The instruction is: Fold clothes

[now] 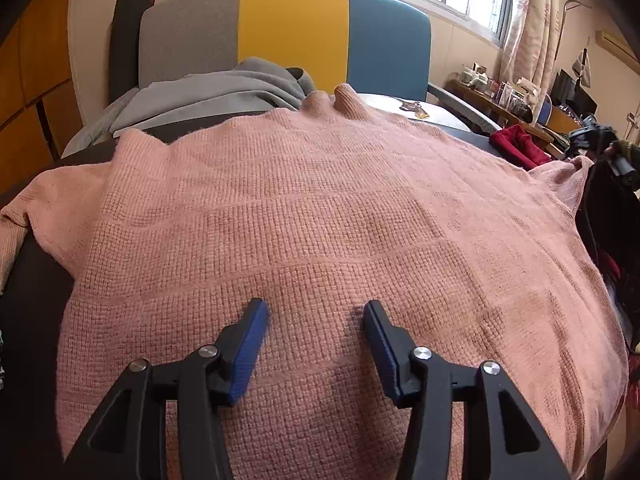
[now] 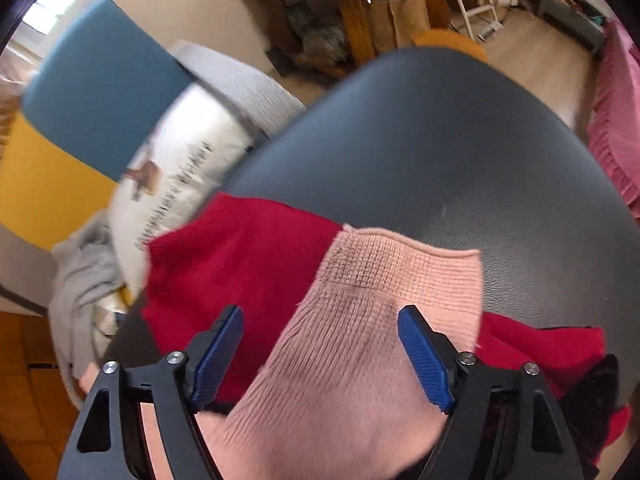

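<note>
Pink knit sweater (image 1: 320, 208) lies spread flat on the dark table (image 2: 460, 140). Left gripper (image 1: 316, 312) hovers over it, jaws apart, empty. Right gripper (image 2: 320, 320) angled down, jaws apart around its ribbed cuff (image 2: 400, 276).

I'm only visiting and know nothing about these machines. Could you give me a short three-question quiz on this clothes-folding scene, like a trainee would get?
1. True or false: the left tool is clamped on the pink sweater.
2. Which cloth lies under the pink sleeve in the right wrist view? A red B green C white
3. Fill in: the sleeve's cuff lies between the right tool's open ____.

Key: 1 false, its jaws are open above the knit. 2 A, the red garment. 3 jaws.
</note>
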### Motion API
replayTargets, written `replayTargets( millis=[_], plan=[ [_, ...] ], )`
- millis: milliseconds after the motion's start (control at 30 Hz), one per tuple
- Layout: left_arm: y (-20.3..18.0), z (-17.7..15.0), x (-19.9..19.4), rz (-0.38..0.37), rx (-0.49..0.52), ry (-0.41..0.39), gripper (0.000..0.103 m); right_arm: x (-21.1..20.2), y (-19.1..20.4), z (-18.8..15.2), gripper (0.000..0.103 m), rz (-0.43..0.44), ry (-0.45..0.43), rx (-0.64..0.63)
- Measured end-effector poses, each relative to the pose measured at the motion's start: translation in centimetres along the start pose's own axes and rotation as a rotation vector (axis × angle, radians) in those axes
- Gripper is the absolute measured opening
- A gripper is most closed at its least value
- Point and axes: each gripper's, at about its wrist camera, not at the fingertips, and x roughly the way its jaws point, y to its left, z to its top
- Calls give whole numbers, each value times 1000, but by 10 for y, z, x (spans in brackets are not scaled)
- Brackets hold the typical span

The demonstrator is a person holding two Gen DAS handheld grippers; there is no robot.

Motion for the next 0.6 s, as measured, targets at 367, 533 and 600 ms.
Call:
replayTargets(
  millis=[367, 533, 600],
  plan=[
    [-3, 1, 3, -15, 19, 2, 63, 0, -13, -14, 12, -12, -72, 4],
    [-3, 2, 4, -22, 20, 0, 64, -39, -22, -36, 11, 224, -199, 35],
    [-2, 1, 4, -26, 17, -1, 64, -66, -12, -46, 11, 325, -283, 4]
  ],
)
